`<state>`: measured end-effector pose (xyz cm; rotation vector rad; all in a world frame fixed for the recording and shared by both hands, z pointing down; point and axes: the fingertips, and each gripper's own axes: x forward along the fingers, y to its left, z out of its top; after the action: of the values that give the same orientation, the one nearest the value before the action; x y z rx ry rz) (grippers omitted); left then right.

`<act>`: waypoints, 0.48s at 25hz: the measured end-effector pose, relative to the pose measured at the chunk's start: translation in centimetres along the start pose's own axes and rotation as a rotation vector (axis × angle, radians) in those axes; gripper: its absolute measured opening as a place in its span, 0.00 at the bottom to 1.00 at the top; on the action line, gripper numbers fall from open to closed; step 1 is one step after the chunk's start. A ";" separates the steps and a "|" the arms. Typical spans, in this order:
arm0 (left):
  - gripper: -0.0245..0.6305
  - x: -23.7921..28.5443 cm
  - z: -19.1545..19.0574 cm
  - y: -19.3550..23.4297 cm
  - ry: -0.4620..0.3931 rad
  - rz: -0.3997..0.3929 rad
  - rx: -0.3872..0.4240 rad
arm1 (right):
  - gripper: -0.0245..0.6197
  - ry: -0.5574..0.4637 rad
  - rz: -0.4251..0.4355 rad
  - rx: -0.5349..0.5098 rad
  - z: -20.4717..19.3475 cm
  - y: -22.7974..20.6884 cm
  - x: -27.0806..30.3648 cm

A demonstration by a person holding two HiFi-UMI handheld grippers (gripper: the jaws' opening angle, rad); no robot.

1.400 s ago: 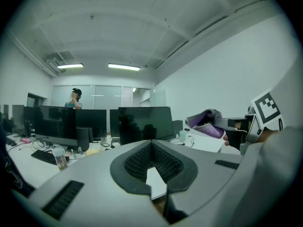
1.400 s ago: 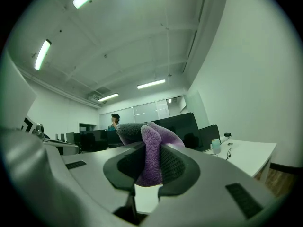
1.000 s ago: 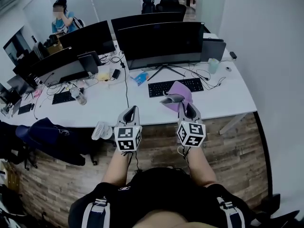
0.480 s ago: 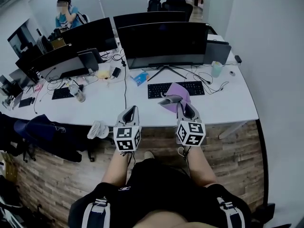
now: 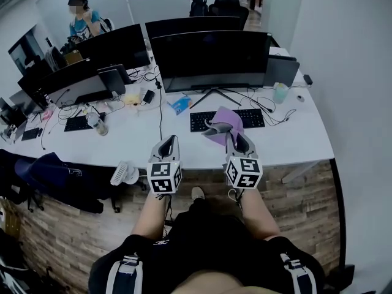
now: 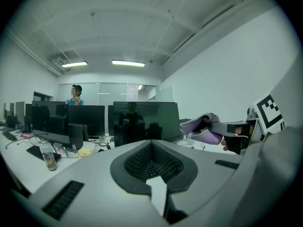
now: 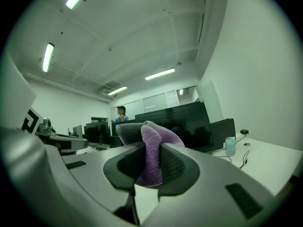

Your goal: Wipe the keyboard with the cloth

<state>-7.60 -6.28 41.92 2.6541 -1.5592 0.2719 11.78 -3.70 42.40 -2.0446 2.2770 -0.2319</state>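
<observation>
White office desk [image 5: 294, 133] is sitting ahead, keyboard [image 5: 254, 117] lying under the monitor. My right gripper [image 5: 234, 138] is pinching the purple cloth [image 5: 225, 118], barely shifting this last second, so wiping isn't starting yet. My left gripper [image 5: 169, 143] is idling, jaws pressed together.

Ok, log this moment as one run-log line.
right gripper: shut on cloth, raised | left gripper: shut, empty | keyboard: on desk ahead

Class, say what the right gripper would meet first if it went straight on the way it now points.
Probably the large curved monitor, its held cloth leading, passing over the keyboard; depth is hard to judge.
</observation>
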 end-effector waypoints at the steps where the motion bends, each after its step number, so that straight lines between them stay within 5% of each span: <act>1: 0.05 0.3 -0.2 0.2 0.001 -0.001 -0.003 | 0.18 0.003 -0.001 -0.002 -0.1 0.0 0.4; 12: 0.05 6.9 -1.3 4.1 0.043 0.008 -0.046 | 0.18 0.063 0.032 -0.038 -1.3 0.2 8.5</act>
<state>-8.06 -14.04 44.27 2.5905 -1.5444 0.2881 10.41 -12.02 44.00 -2.0460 2.3665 -0.2561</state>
